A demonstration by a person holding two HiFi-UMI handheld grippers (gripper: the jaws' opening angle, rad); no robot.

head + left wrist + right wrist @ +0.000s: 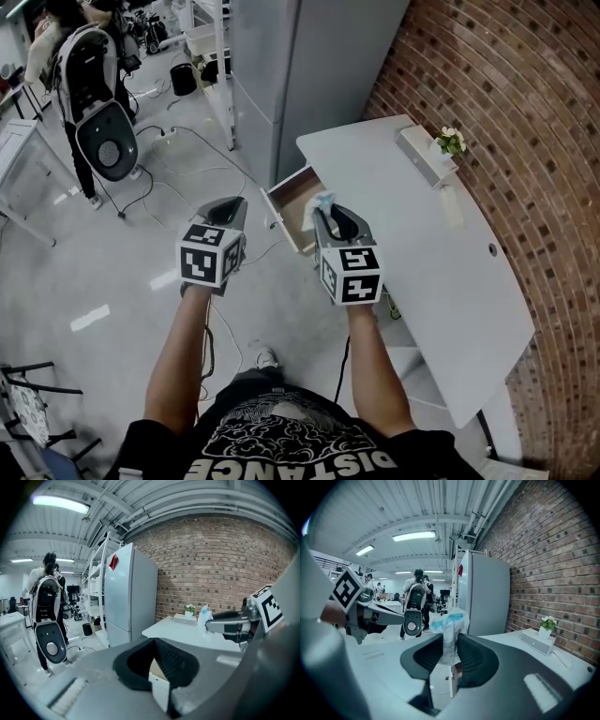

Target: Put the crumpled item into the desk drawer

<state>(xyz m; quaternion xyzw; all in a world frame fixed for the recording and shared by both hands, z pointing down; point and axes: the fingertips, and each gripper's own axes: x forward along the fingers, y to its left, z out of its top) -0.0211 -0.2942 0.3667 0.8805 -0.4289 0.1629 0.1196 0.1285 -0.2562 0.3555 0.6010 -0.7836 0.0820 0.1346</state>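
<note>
The crumpled item, a white and blue wad, sticks up between the jaws of my right gripper, which is shut on it. In the right gripper view the wad is pinched between the two dark pads and stands above them. It hangs over the near end of the open desk drawer, which is pulled out from the white desk. My left gripper is level with the right one, just left of the drawer. Its jaws meet at the tips with nothing in them.
A grey box with a small plant sits at the desk's far end by the brick wall. A tall grey fridge stands beyond the drawer. A person with a backpack is at the far left, with cables on the floor.
</note>
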